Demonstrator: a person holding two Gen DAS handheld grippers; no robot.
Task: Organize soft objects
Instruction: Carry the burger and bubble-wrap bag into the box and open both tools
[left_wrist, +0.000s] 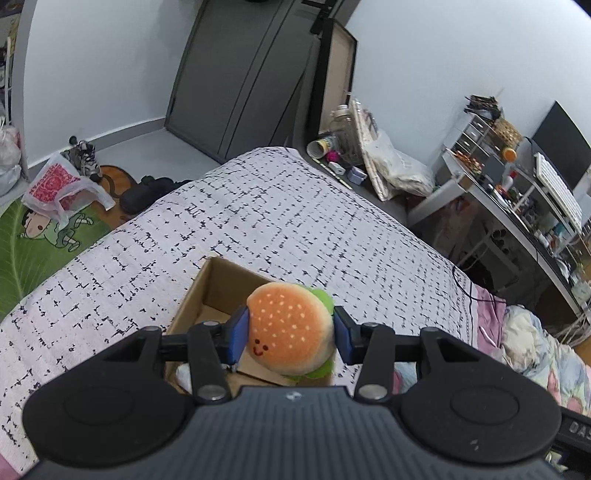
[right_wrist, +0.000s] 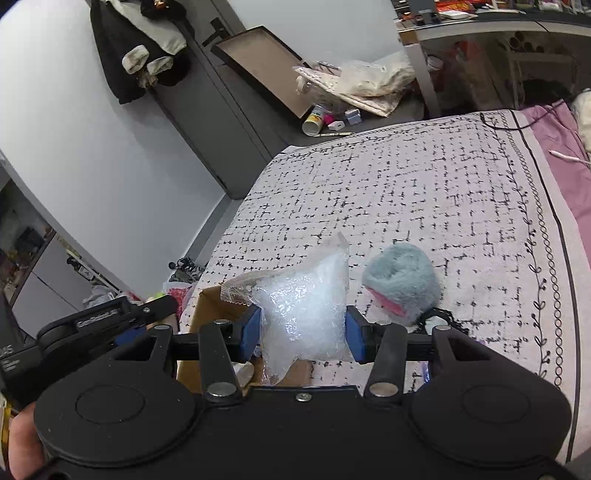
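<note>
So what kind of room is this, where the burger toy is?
Most likely a bedroom. There is a bed with a white, black-flecked cover, a cluttered white desk with a keyboard and dark monitor, and a dark jacket hanging on the grey door.

- The open brown cardboard box (left_wrist: 207, 295) sits on the white, black-flecked bedspread (left_wrist: 258, 221); the plush hamburger toy (left_wrist: 291, 328) hangs over its mouth.
- The fluffy grey-blue plush with a pink patch (right_wrist: 402, 284) lies just beside the box.
- Beyond both, the bedspread is bare up to the far edge.
</note>
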